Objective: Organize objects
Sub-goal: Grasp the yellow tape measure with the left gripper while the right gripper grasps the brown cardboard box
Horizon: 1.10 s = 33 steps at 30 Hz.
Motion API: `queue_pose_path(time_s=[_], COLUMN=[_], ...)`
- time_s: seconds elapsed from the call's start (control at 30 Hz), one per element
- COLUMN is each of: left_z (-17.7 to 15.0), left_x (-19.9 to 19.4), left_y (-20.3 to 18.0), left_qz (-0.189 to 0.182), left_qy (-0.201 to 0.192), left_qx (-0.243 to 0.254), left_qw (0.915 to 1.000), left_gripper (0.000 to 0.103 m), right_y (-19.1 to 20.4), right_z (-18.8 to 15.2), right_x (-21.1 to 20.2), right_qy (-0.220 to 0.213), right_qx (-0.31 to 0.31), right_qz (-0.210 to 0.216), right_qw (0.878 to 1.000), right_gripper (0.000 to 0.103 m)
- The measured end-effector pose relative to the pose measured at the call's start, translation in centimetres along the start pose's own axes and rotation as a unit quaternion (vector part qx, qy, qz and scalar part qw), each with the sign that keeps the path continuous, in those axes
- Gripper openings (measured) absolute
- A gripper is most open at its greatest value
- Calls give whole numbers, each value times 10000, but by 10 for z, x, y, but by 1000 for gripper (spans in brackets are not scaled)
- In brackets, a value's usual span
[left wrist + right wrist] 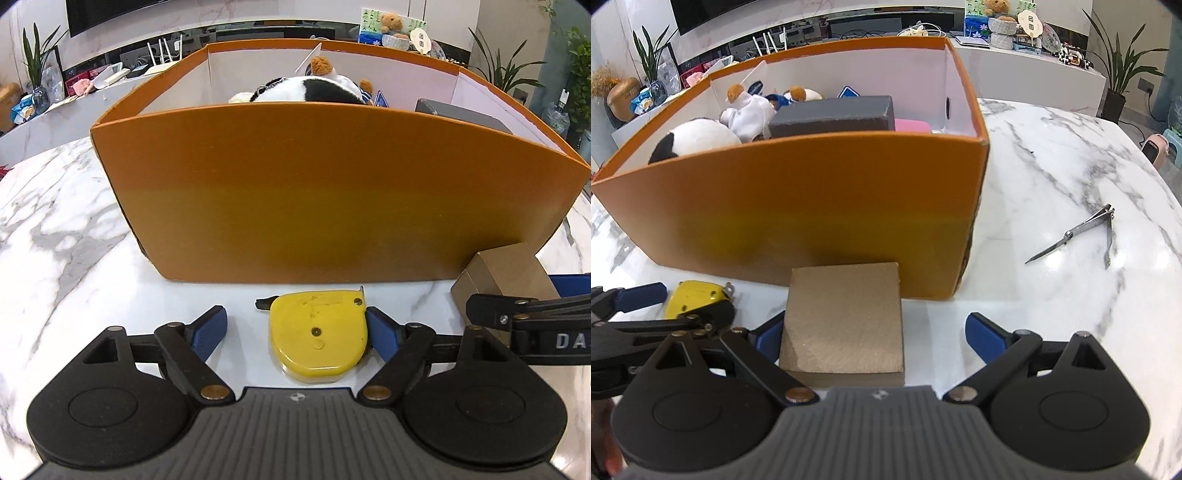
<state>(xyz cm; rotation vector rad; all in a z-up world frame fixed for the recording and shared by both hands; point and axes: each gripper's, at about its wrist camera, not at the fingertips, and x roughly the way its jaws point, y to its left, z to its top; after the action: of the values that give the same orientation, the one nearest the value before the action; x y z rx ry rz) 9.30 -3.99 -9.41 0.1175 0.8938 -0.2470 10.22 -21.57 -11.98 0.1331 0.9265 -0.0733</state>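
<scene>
A yellow tape measure (317, 336) lies flat on the marble table (66, 229), just in front of the orange box (314, 192). My left gripper (295, 315) is open around it: the right pad sits against its side and the left pad stands well clear. In the right wrist view a small brown cardboard box (846, 317) rests against the orange box (812, 214). My right gripper (875, 325) is open around it, left pad close to its edge, right pad apart. The tape measure (696, 295) shows at the left there.
The orange box holds plush toys (698, 138), a dark grey box (831, 118) and something pink (912, 127). Open nail clippers (1082, 236) lie on the marble to the right. Shelves with plants and clutter stand behind the table.
</scene>
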Motion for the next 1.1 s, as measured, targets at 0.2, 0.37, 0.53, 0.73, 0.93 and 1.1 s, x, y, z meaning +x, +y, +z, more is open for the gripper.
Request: queue_pose_path(time_s=[0.2, 0.37, 0.53, 0.73, 0.93, 1.1], left_z=[-1, 0, -1, -4, -2, 0], left_x=[1, 1, -2, -9, -5, -7], left_y=[2, 3, 6, 4, 6, 7], left_qz=[34, 95, 100, -75, -128, -148], left_qy=[-57, 11, 91, -75, -47, 9], left_qx=[20, -16, -7, 147, 105, 35], left_qw=[10000, 10000, 9999, 9998, 9999, 9999], left_gripper=[96, 100, 103, 63, 63, 62], right_y=[1, 6, 11, 12, 11, 11], right_z=[-2, -2, -4, -4, -4, -4], right_x=[4, 4, 2, 0, -1, -1], right_qy=[15, -36, -66, -93, -88, -85], right_qx=[-24, -147, -319, -329, -343, -349], right_qz=[-9, -28, -47, -16, 6, 25], right_qw=[10000, 9999, 9995, 9994, 9994, 9994], right_gripper=[93, 82, 75, 62, 61, 61])
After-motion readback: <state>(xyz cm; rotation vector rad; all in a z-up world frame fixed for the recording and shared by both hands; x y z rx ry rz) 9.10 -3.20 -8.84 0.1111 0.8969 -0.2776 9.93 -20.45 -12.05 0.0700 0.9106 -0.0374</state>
